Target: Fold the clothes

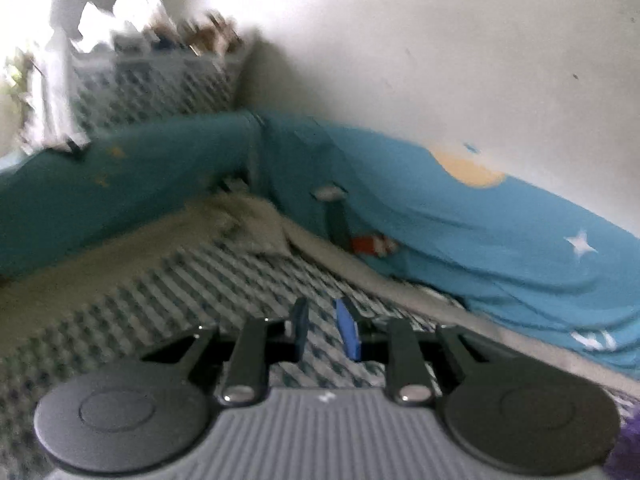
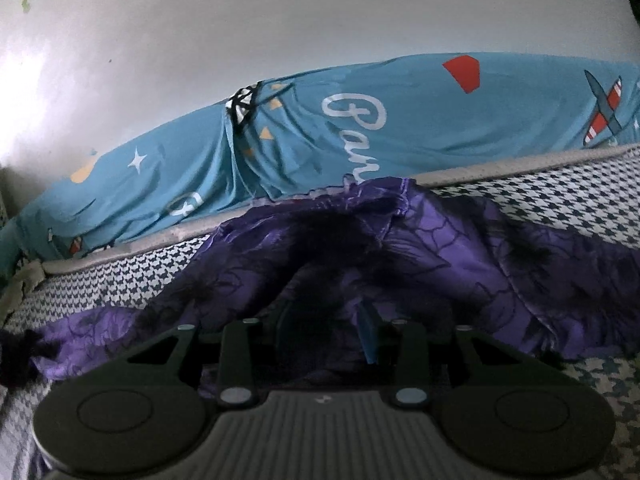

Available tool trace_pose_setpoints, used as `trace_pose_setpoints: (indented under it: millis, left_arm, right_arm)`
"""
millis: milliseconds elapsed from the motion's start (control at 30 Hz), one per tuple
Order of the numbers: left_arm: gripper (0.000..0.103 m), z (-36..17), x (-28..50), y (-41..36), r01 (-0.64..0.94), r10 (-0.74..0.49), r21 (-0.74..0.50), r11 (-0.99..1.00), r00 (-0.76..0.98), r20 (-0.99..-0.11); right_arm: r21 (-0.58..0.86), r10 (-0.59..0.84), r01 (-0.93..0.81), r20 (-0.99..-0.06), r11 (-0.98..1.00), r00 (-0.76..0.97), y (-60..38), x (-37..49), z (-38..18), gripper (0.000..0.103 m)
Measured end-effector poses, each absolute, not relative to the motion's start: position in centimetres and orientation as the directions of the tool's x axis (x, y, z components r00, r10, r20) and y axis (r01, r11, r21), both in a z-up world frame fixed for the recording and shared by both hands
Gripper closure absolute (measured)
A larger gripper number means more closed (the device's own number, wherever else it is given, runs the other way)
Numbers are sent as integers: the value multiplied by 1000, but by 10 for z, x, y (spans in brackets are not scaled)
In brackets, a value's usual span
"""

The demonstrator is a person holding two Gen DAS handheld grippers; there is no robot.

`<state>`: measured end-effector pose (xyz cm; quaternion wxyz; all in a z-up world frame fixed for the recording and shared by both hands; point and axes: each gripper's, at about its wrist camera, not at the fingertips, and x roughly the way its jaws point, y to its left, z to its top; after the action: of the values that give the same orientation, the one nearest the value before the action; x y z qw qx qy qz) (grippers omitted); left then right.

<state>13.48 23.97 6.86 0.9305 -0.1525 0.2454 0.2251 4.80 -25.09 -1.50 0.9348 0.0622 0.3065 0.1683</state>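
A shiny purple garment [image 2: 420, 248] with dark floral print and black fringe lies crumpled on the houndstooth mattress [image 2: 560, 188] in the right wrist view. My right gripper [image 2: 326, 332] sits low over its near edge, jaws apart with purple cloth bunched between them; the left finger is hidden in the dark folds. In the left wrist view my left gripper [image 1: 324, 328] hovers over bare houndstooth mattress [image 1: 160, 300], its blue pads a small gap apart and empty. A sliver of the purple garment [image 1: 628, 440] shows at the right edge.
A blue printed bumper pad [image 2: 400, 120] runs along the mattress's far side against a white wall [image 2: 280, 20]. It meets a teal side [image 1: 120, 176] at a corner. A beige cloth [image 1: 224, 220] lies in that corner. A patterned pillow [image 1: 152, 80] and clutter sit beyond.
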Motion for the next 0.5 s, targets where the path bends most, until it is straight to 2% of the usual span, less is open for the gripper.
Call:
trace_pose_setpoints:
  millis: [100, 200, 367, 500]
  left_arm:
    - [84, 59, 140, 235, -411, 217, -236, 880, 793, -570]
    - [78, 50, 147, 223, -309, 72, -309, 899, 803, -591]
    - [66, 39, 159, 186, -132, -134, -381, 915, 791, -597]
    - [64, 32, 169, 147, 1, -271, -416, 909, 759, -592]
  right_arm:
    - [224, 362, -284, -562, 932, 744, -248, 49, -18, 67]
    - [217, 361, -288, -565, 933, 742, -247, 47, -19, 67]
    - [229, 369, -290, -576, 929, 729, -246, 48, -21, 67]
    - [227, 375, -298, -580, 927, 723, -245, 48, -22, 67]
